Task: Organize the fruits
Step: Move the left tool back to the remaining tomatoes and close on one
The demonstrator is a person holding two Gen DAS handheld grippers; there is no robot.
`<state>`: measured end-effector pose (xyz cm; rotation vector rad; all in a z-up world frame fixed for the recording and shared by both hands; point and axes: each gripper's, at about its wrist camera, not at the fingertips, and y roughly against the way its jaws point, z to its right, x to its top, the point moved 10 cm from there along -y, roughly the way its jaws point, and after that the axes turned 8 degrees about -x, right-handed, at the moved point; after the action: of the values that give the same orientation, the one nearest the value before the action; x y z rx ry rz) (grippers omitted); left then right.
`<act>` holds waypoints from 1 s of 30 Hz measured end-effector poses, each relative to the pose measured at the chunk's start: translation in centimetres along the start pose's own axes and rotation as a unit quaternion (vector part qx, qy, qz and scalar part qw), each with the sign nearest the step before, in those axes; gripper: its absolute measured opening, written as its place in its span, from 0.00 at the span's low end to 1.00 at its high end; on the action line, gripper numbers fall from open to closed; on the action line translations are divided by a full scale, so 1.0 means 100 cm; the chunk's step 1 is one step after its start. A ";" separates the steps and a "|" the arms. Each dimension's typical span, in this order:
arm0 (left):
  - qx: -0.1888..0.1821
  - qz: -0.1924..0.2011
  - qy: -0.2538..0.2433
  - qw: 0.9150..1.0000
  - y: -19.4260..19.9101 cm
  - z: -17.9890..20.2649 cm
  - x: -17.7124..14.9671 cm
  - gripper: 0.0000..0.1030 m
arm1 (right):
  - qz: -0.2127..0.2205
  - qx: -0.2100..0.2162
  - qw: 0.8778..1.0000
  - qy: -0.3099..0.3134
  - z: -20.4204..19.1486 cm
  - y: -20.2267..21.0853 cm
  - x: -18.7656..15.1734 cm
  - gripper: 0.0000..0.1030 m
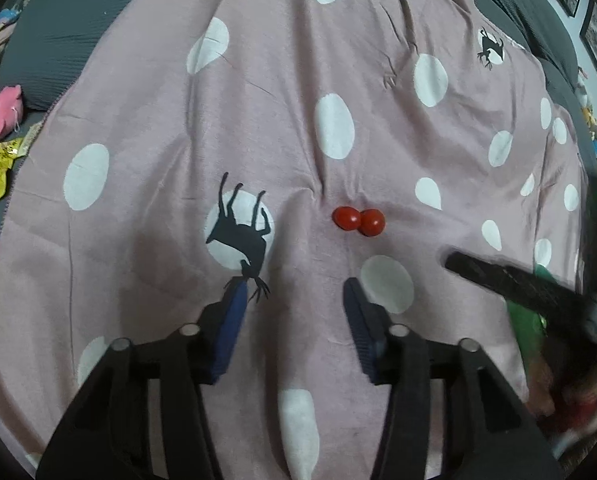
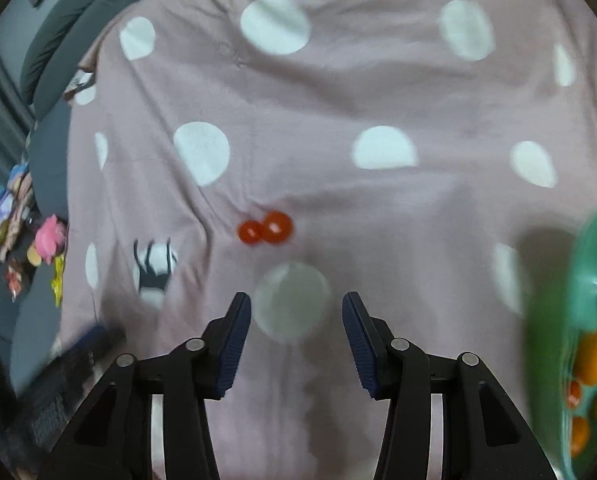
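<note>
Two touching cherry tomatoes at frame centre: small, soft, roll-prone, so pinch one lightly across its middle; both grippers' jaws gape empty.

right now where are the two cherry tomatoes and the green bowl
left cherry tomato (image 1: 345,217), left wrist view, middle of its red skin
right cherry tomato (image 1: 372,222), left wrist view, middle of its red skin
green bowl (image 2: 590,264), right wrist view, bare inner wall

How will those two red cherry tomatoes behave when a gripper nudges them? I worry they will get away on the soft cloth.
The cherry tomatoes look round and glossy, so they would probably roll if pushed. They sit touching in a dip of the pink spotted cloth, which may slow them. Their smooth skin could slip between pads, and a hard squeeze may split them.
</note>
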<state>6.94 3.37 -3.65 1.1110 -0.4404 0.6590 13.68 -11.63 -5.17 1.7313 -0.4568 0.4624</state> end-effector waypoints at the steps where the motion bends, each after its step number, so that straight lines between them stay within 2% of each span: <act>1: -0.005 -0.002 0.001 1.000 -0.001 0.000 0.000 0.37 | -0.005 -0.002 1.000 -0.004 -0.007 -0.010 0.007 0.48; 4: -0.014 -0.009 0.005 1.000 -0.006 0.000 0.001 0.28 | -0.023 -0.005 0.999 -0.024 -0.026 -0.045 0.026 0.47; 9: -0.033 -0.035 0.020 0.999 -0.022 0.000 0.005 0.27 | -0.051 -0.015 0.997 -0.057 -0.032 -0.082 0.031 0.41; 11: -0.041 -0.043 0.023 0.998 -0.030 0.003 0.012 0.27 | -0.060 -0.025 0.996 -0.054 -0.032 -0.091 0.028 0.34; 13: -0.051 -0.051 0.030 0.997 -0.036 0.005 0.017 0.27 | -0.055 -0.039 0.997 -0.046 -0.029 -0.095 0.030 0.32; 15: -0.058 -0.064 0.039 0.996 -0.047 0.007 0.025 0.27 | -0.054 -0.036 0.997 -0.039 -0.029 -0.096 0.032 0.29; 18: -0.062 -0.074 0.042 0.994 -0.061 0.017 0.039 0.26 | -0.060 -0.020 0.997 -0.048 -0.025 -0.093 0.032 0.28; 22: -0.069 -0.085 0.048 0.993 -0.087 0.030 0.052 0.26 | -0.039 -0.019 0.997 -0.058 -0.008 -0.068 0.035 0.27; 30: -0.029 -0.137 0.054 0.989 -0.149 0.033 0.046 0.26 | 0.004 -0.017 0.998 -0.062 0.026 -0.008 0.027 0.27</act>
<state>20.46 -2.79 -9.54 1.0518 -0.2079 0.4583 16.60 -14.18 -4.88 1.7323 -0.5567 0.3525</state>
